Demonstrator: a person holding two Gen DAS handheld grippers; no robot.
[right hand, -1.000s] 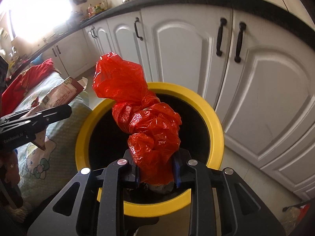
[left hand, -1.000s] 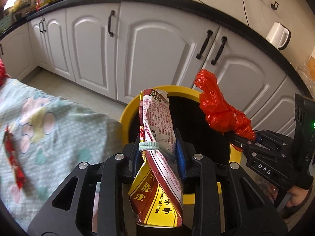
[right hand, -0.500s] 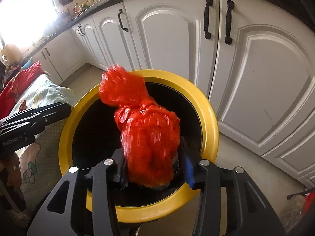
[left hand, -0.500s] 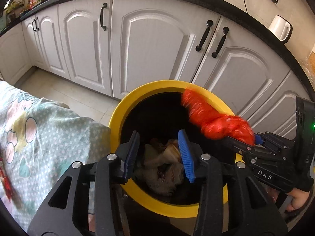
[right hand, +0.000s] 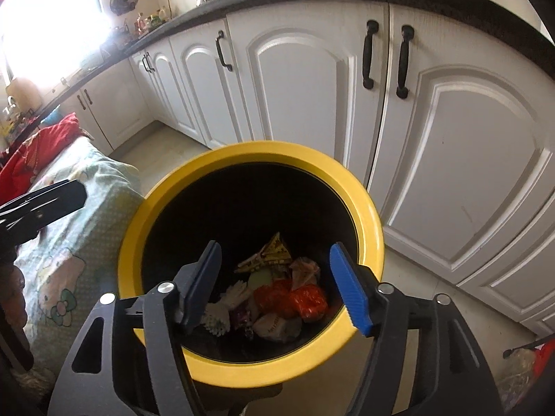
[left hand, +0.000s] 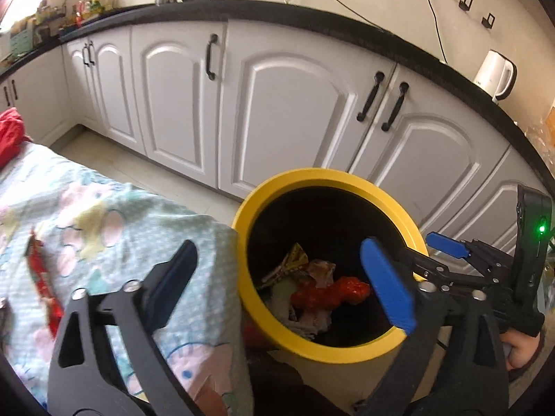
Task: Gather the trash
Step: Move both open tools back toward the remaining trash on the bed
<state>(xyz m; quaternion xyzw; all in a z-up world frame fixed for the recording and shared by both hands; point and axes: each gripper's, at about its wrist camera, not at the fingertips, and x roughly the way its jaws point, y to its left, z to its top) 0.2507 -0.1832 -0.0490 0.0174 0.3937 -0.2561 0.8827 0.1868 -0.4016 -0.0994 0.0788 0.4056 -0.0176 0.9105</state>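
White kitchen cabinets (left hand: 295, 111) under a black countertop (left hand: 312, 12) run across the back of both views, and a patterned cloth (left hand: 114, 235) covers the surface just left of the bin. The yellow-rimmed trash bin (right hand: 367, 215) stands on the floor between that cloth and the cabinets, its dark inside holding the collected rubbish: the red plastic bag (right hand: 295, 298) lies on top near the middle, the yellow-and-red wrapper (right hand: 272, 253) just behind it, with pale crumpled scraps around them. The left gripper (left hand: 288, 274) hangs over the near-left rim with its jaws having just been opening, now spread wide and empty, one finger above the cloth and the other above the bin. The right gripper (right hand: 277, 280) sits over the bin mouth, its jaws also having just been opening, with nothing between them. A red wrapper (left hand: 41, 284) lies on the cloth, seemingly not yet collected. The likely risks from here: swinging the wide-open left fingers toward that wrapper could snag the loose cloth and drag it, or a low pull-back of either gripper could knock the rim and tip the bin.
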